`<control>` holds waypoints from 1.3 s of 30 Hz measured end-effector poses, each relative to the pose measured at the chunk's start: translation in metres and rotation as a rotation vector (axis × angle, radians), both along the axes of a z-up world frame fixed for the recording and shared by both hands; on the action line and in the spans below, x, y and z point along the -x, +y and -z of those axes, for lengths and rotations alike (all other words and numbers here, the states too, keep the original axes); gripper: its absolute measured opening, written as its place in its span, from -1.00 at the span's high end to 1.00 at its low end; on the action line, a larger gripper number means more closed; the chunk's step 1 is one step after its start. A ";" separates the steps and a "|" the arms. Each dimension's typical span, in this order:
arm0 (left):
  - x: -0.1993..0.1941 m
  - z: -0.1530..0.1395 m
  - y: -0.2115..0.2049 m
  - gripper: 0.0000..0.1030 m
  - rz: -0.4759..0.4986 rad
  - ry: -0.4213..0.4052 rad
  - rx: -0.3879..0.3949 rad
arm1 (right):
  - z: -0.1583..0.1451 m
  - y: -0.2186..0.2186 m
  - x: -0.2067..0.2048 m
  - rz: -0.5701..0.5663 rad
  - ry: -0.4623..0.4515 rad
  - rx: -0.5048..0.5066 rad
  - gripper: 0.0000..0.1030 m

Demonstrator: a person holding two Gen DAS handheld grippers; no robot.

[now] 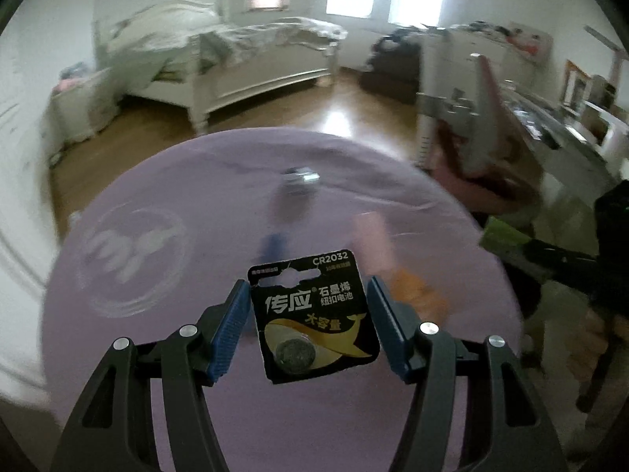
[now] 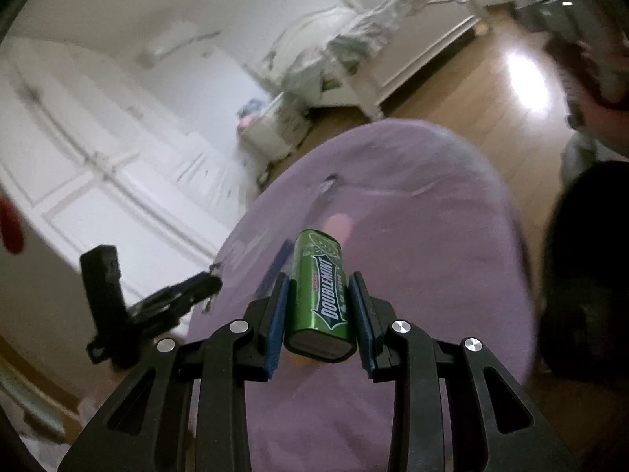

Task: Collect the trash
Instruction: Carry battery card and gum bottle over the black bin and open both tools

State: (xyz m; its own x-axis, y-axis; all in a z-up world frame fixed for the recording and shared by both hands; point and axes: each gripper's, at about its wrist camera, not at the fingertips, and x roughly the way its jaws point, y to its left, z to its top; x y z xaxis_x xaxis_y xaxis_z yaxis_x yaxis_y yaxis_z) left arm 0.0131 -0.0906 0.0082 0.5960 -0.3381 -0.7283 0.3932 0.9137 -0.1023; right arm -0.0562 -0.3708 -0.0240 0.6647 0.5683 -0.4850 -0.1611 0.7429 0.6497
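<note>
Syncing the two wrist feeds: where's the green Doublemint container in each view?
Left wrist: a green blur at the right edge, probably the Doublemint container, ahead of the dark right gripper; too smeared to confirm.
Right wrist: lower centre, clamped between the right gripper's blue pads.
Shared landmark: the purple round table, with the white bed behind it in both.

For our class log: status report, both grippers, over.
Left gripper shut on battery card. Right gripper shut on Doublemint container. Both above purple table; path unobstructed.
</note>
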 end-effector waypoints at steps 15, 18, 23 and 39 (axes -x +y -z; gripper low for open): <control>-0.002 0.034 -0.234 -0.18 0.380 0.083 0.069 | 0.066 -0.174 0.060 0.404 0.129 -0.092 0.39; -0.009 0.051 -0.270 -0.18 0.410 0.117 0.047 | 0.084 -0.198 0.067 0.449 0.164 -0.123 0.39; -0.009 0.072 -0.310 -0.18 0.460 0.147 0.004 | 0.112 -0.221 0.075 0.485 0.218 -0.158 0.39; -0.011 0.075 -0.326 -0.69 0.450 0.150 -0.021 | 0.130 -0.238 0.084 0.528 0.261 -0.221 -0.13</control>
